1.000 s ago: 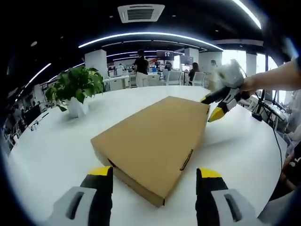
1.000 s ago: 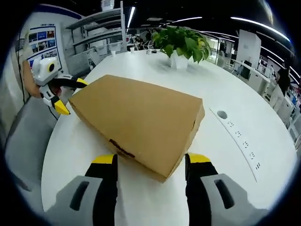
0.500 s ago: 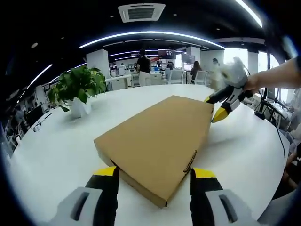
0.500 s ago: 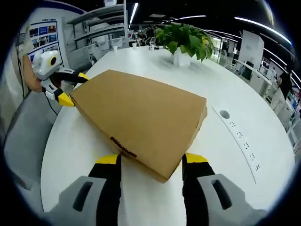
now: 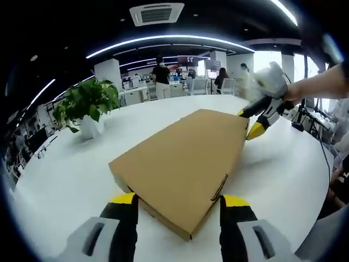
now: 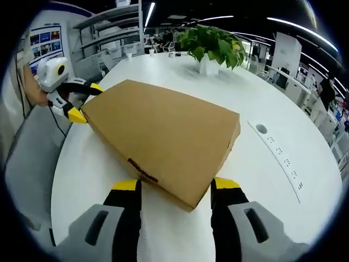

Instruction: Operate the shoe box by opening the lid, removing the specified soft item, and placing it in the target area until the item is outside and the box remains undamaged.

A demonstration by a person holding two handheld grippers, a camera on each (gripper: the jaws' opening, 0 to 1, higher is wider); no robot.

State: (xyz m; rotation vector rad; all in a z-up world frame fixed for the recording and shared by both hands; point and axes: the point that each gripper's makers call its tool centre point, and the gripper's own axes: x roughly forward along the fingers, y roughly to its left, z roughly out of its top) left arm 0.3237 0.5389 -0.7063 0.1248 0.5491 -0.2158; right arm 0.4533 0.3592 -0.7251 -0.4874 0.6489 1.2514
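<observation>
I see the shoe box [image 5: 185, 161] lying flat and closed across the centre of my left gripper view, its brown lid down, on the white bench [image 5: 60, 174]. In the right gripper view the same box [image 6: 163, 136] fills the middle of the frame, one corner pointing toward the bottom.

My left hand-held gripper [image 5: 177, 204] sits at the bottom centre of its view, jaws spread apart on either side of the box's near corner, yellow tips just beside the cardboard; I cannot tell if they touch it. It also shows at the left edge of the right gripper view [image 6: 82, 102], at the box's far corner.

My right hand-held gripper [image 6: 174, 188] is likewise open at the bottom of its view, jaws straddling the nearest corner. In the left gripper view it appears at the upper right [image 5: 252, 121], at the far corner of the box.

A potted plant [image 5: 87, 106] stands on the bench at the left of the left gripper view, well apart from the box.
</observation>
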